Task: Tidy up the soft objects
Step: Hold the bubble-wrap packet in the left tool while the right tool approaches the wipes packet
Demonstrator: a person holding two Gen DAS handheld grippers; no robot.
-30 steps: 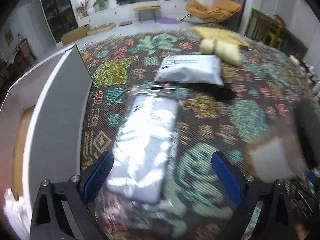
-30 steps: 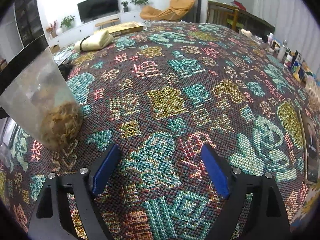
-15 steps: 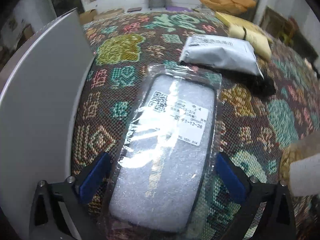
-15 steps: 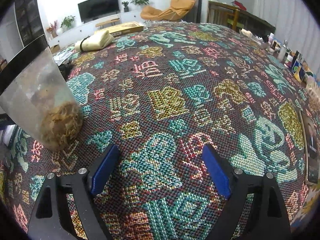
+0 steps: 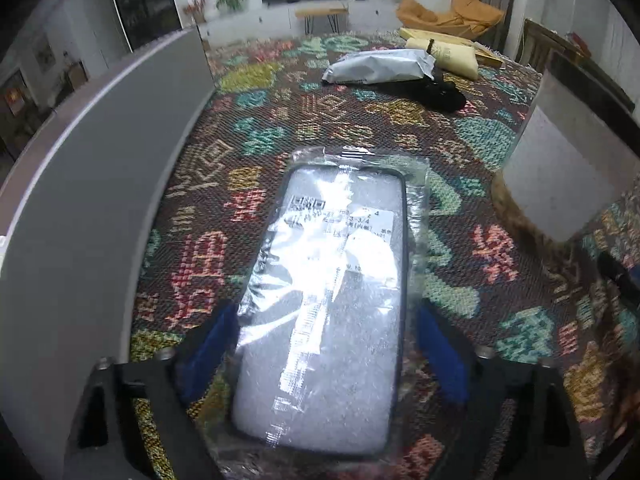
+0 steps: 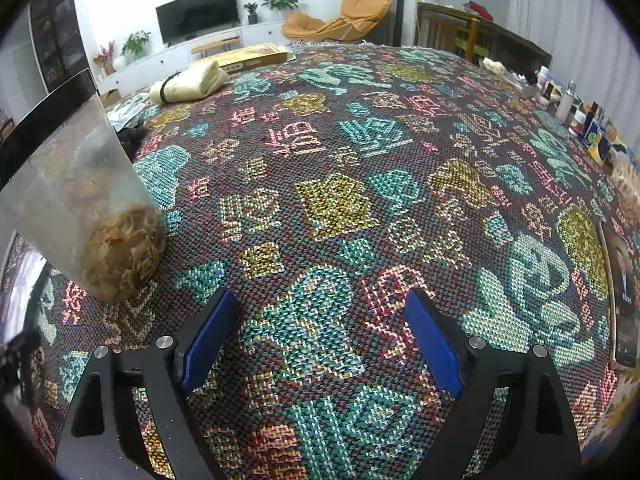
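The left gripper [image 5: 320, 344] stands wide open astride the clear-wrapped grey pad [image 5: 328, 300], which lies flat on the patterned cloth [image 5: 360, 128], its pads not pressing it. The right gripper [image 6: 320, 332] gapes empty over bare cloth, a bag of brown flakes [image 6: 100, 220] at its ten o'clock.

A coarse woven cloth [image 6: 360, 200] with a rough, knobbly weave covers the worktop. On it lies a flat pad sealed in glossy, crinkled clear plastic wrap [image 5: 332, 300] with a matt paper label. Nearby are a smooth, faintly shiny grey plastic mailer bag [image 5: 380, 66] and a cloudy, translucent plastic pouch [image 6: 80, 200] of dry, flaky brown material. A matt, smooth grey board [image 5: 92, 200] stands at the worktop's left edge.
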